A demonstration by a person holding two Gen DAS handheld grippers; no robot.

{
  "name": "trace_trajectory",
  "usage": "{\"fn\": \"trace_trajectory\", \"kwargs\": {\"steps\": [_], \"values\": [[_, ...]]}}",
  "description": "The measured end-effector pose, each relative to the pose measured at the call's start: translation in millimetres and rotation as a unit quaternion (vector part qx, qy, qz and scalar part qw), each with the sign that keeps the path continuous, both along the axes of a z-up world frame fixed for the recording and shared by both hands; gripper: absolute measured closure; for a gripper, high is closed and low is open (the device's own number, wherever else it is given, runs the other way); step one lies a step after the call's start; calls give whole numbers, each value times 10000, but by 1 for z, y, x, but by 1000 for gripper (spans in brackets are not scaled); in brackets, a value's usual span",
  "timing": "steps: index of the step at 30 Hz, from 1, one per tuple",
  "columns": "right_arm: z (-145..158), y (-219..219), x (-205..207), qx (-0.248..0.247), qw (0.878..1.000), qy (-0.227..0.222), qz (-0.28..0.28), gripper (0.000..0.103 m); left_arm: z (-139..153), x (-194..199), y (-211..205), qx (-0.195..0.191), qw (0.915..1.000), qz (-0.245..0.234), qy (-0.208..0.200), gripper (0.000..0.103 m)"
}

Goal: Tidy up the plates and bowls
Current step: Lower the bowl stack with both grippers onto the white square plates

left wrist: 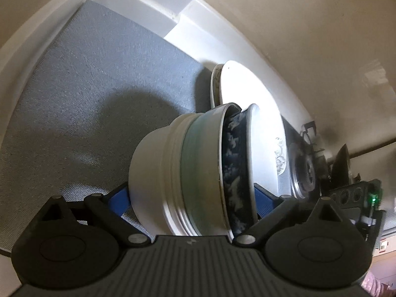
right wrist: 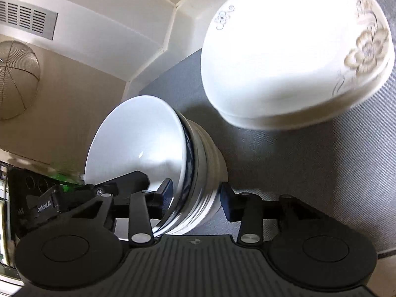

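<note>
Item: stack of bowls (left wrist: 173, 168), nested, lying on its side, mouth to 3 o'clock in the left wrist view.
- Count: at least three shells can be told apart.
- Outermost: plain white glazed ceramic with a stepped, ridged foot.
- Next: a pale green band.
- Innermost: dark blue outside with a white leaf-like pattern, smooth glossy white inside.
- Location: over the grey mat (left wrist: 81, 94), in front of the floral bowl (left wrist: 250, 104).

Left gripper (left wrist: 193, 199): clamped on the stack. One blue pad (left wrist: 122, 198) sits against the white foot at 9 o'clock, the other against the open mouth at 3 o'clock.

Right gripper (right wrist: 196, 194): straddles the same stack (right wrist: 203, 163). One dark pad lies at the white interior at 9 o'clock, the other just beside the ridged foot at 3 o'clock. Whether they press cannot be told.

Item: floral bowl (right wrist: 292, 54), one, large, white and glossy, tilted, at 1 o'clock from the stack in the right wrist view.
- Decoration: beige flowers and thin grey scrolls near the rim.
- Foot: small and round.
- Note: the left wrist view shows a second patterned rim just behind it.

Surroundings:
- Mat: one, grey, woven-looking fabric, flat.
- Ledge (right wrist: 153, 37): white, smooth, angular, along the far edge at 12 o'clock.
- Wire mesh dome (right wrist: 17, 79): one, at 10 o'clock.
- Vent grille (right wrist: 27, 17): slotted, above the dome.
</note>
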State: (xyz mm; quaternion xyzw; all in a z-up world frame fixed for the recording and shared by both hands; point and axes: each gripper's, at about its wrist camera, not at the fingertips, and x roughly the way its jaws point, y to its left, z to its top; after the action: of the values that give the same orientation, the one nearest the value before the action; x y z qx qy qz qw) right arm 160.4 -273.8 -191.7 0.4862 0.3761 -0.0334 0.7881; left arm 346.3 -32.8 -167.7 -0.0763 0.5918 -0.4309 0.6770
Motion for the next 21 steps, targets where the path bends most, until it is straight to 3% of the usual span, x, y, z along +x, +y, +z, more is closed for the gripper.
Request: {"fn": "trace_trajectory", "kwargs": {"steps": [7,21], "values": [[3,-4,-5,-134,9999,-81,-60,62,5,-3,-1,-95,9999,-20,-80,5],[44,-22,-6,-477,9975,-483,-170,62,42,4,-17,-345,9992,-21,-179,5]]}}
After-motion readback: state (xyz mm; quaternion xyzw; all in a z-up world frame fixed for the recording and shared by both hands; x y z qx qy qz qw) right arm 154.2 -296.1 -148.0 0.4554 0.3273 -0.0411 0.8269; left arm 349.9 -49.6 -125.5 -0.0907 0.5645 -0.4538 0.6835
